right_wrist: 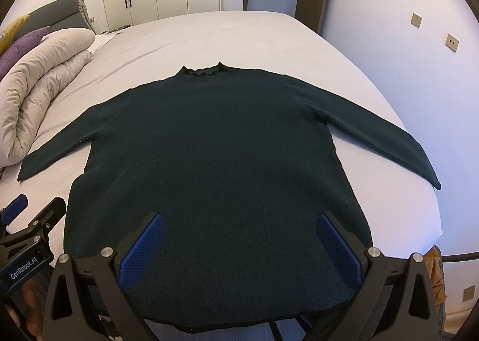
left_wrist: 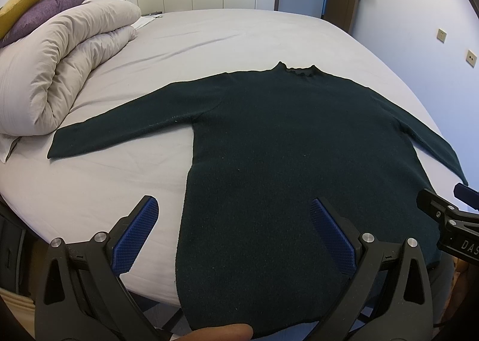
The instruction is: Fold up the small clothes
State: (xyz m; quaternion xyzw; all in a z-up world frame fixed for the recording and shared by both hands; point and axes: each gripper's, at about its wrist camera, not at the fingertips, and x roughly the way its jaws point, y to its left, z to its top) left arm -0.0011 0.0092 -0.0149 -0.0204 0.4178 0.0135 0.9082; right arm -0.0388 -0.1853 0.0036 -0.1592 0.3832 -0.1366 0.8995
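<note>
A dark green long-sleeved sweater lies flat on the bed with both sleeves spread out and the collar at the far side; it also shows in the right wrist view. Its hem hangs over the near bed edge. My left gripper is open and empty, hovering above the sweater's lower left edge. My right gripper is open and empty above the lower middle of the sweater. Each gripper shows at the edge of the other's view.
The bed sheet is light grey. A rolled beige duvet lies at the left, touching the left sleeve end, with purple and yellow pillows behind. A wall runs close along the bed's right side. Wardrobes stand at the back.
</note>
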